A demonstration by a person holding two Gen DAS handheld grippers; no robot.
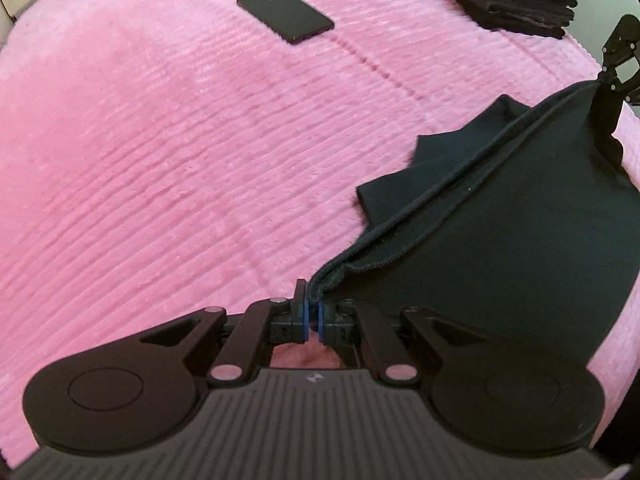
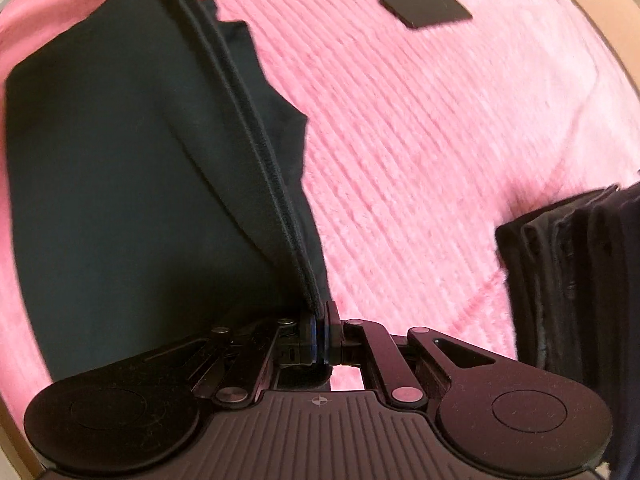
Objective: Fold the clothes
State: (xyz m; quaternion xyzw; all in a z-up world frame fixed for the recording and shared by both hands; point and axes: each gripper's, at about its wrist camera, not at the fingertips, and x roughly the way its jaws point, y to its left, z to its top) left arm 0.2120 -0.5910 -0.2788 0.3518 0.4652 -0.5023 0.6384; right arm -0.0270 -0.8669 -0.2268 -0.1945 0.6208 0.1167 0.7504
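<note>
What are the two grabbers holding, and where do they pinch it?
Both hold one dark garment by its hemmed edge: the left gripper pinches one end, the right gripper the other, so the edge stretches between them.

Cut off and blurred

The folded dark stack (image 2: 580,276) runs off frame at 3 o'clock; the phone (image 2: 426,10) at 1 o'clock looks smeared.

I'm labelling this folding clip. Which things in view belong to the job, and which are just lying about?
Job: dark garment, pinched at an edge by the left gripper and right gripper; stack of folded clothes.
Lying about: black phone on the pink blanket.
</note>
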